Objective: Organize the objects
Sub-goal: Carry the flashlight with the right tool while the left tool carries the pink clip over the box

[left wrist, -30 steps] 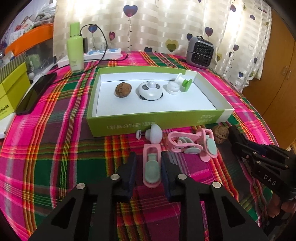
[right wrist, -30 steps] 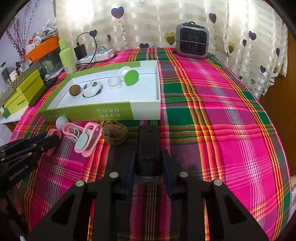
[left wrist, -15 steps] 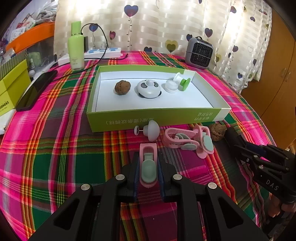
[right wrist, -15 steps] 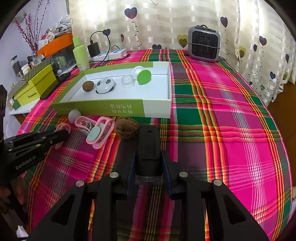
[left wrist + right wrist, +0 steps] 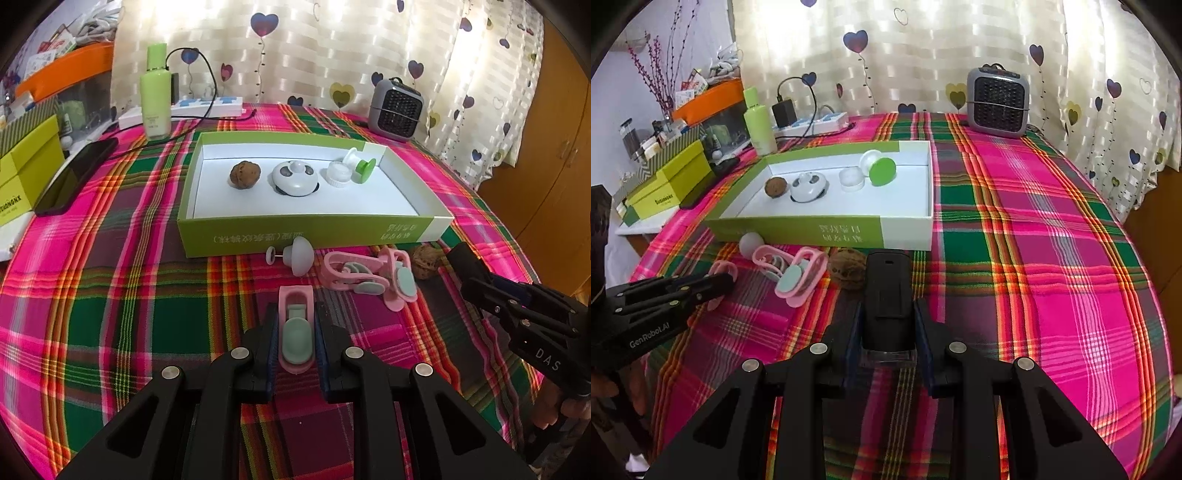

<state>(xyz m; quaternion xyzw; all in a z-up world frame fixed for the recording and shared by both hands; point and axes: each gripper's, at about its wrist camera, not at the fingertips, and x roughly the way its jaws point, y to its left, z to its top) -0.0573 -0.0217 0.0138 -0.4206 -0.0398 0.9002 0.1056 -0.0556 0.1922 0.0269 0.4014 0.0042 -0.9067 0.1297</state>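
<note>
On the plaid tabletop (image 5: 110,295), the left gripper (image 5: 295,332) has its fingers clamped on 1 pink clip (image 5: 295,325), near 2 more clips (image 5: 369,275) before the green box (image 5: 306,236). The right gripper (image 5: 888,325) has its fingers closed around a black bottle (image 5: 886,291) beside a walnut (image 5: 846,275).

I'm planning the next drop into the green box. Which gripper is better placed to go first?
Probably the right gripper. It grips a black bottle right by the green box wall. The left gripper, shut on a pink clip, sits farther back, behind other clips.
</note>
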